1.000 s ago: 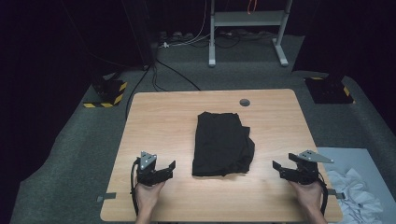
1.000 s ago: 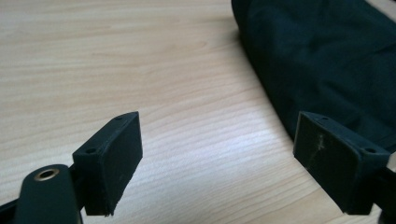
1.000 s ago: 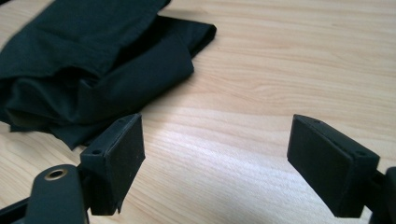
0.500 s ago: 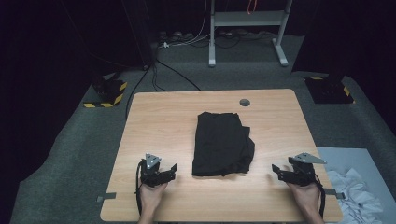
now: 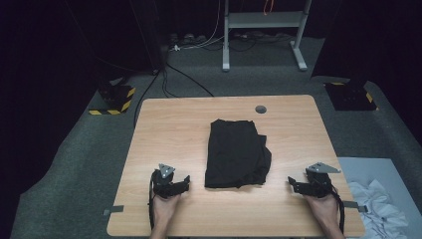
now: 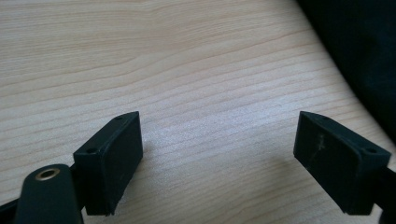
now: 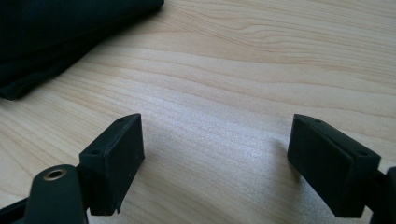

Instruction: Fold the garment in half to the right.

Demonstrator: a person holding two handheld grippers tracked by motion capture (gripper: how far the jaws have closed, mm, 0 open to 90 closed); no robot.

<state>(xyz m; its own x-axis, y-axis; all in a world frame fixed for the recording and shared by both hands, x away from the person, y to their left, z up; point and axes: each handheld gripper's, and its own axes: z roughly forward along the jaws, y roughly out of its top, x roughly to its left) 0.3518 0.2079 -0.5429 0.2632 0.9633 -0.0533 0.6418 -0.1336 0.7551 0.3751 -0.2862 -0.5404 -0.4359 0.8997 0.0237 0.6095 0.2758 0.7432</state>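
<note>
Lying folded near the middle of the wooden table (image 5: 169, 124), one black garment (image 5: 237, 153) forms a rough rectangle, its long side running away from the person; its near right corner bulges out a little. Two grippers rest at the near edge, one at each side of the cloth and apart from it. The left gripper (image 5: 185, 182) sits just left of the garment's near left corner, held by one hand (image 5: 164, 209) that comes in from the bottom; its jaws point right, toward the cloth. In the left gripper view its two black jaws stand wide apart with only bare wood grain between them, and the dark edge of the garment (image 6: 364, 60) fills the upper right corner, not touched. The right gripper (image 5: 292, 185) lies near the garment's near right corner, farther from it than the left one is from its corner, held by the other hand (image 5: 326, 209); its jaws point left. In the right gripper view both jaws are likewise spread, nothing gripped, and the garment's hem (image 7: 60, 42) shows at the upper left, clear of the jaws. One small dark round hole (image 5: 260, 109) marks the table's far edge. One pile of white cloth (image 5: 380, 209) lies on the floor to the right of the table.
</note>
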